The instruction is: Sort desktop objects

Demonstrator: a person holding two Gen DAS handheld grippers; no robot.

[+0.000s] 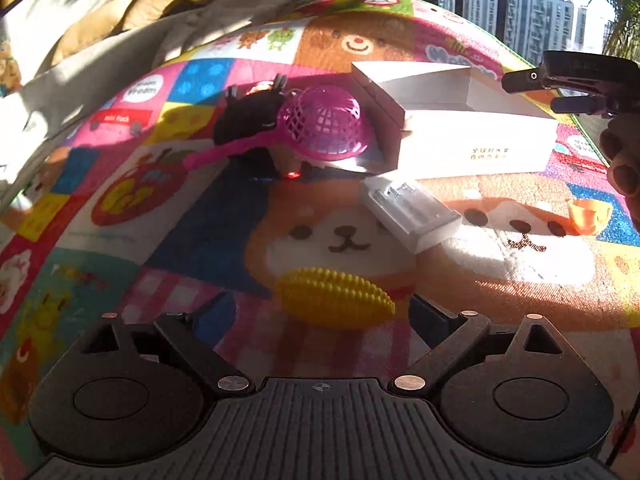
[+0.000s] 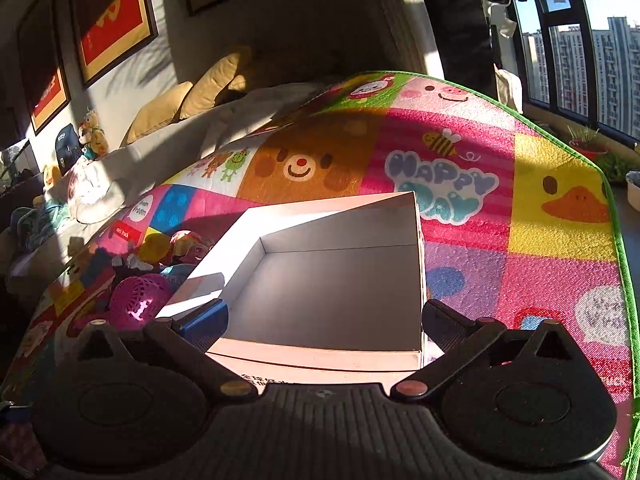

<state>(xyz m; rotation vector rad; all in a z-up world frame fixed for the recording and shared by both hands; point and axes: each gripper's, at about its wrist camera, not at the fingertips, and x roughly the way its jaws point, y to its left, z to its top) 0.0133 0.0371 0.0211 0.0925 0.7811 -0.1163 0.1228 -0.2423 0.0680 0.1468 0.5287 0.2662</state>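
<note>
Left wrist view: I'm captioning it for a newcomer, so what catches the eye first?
The bumpy yellow plastic corn cob lies just ahead of the open left gripper. Beyond it, a pink lattice plastic basket sits overturned beside the open white cardboard box on the bright cartoon-animal play mat.

The left gripper (image 1: 320,312) tilts steeply downward, its jaws spread wide with nothing pressed between them. The right gripper (image 2: 324,320) slopes more gently down, jaws equally wide and empty. In the left view, at three o'clock, fingers (image 1: 624,176) grasp the right gripper.
</note>
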